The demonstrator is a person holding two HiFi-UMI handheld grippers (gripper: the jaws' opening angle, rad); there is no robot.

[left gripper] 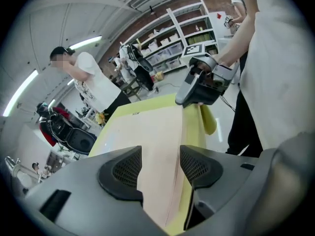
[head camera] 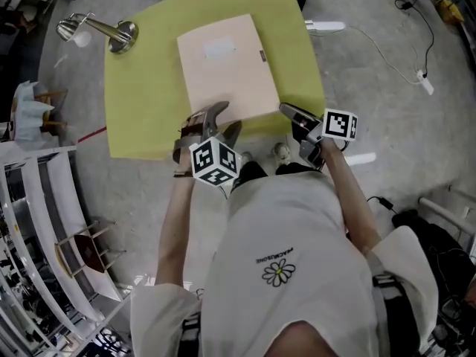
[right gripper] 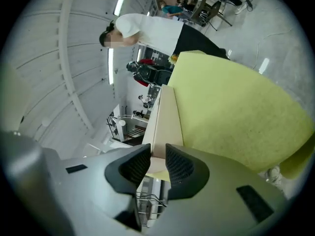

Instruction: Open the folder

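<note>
My left tool [head camera: 222,119] hangs over the near-left corner of the folder [head camera: 227,65], its jaws standing wide apart. Looking along this tool [left gripper: 160,168], the folder's [left gripper: 157,132] pale cover fills the gap between the two pads. Its near edge runs straight away from me toward my other tool [left gripper: 197,90]. I cannot tell whether either pad touches the cover.

My right tool [head camera: 286,110] sits at the folder's near-right corner, right at the rim of the worktop [head camera: 141,88]. Its jaws [right gripper: 156,163] are drawn narrow and pinch that corner. From there I see the folder [right gripper: 165,117] almost edge-on, a thin pale slab leading away from between the pads. The yellow-green worktop [right gripper: 231,112] spreads out on one side of it.

The folder is a plain rectangle of pinkish beige and lies closed and flat, with no cover lifted. It stretches away ahead of both tools, and its near edge spans the space between them. A lighter rectangular label [head camera: 219,48] shows on the cover toward the far end. A small dark tab [head camera: 262,56] sits on the long edge on my right tool's side. Yellow-green worktop borders the folder on every side, with only a narrow strip [left gripper: 194,132] along the near edge.
</note>
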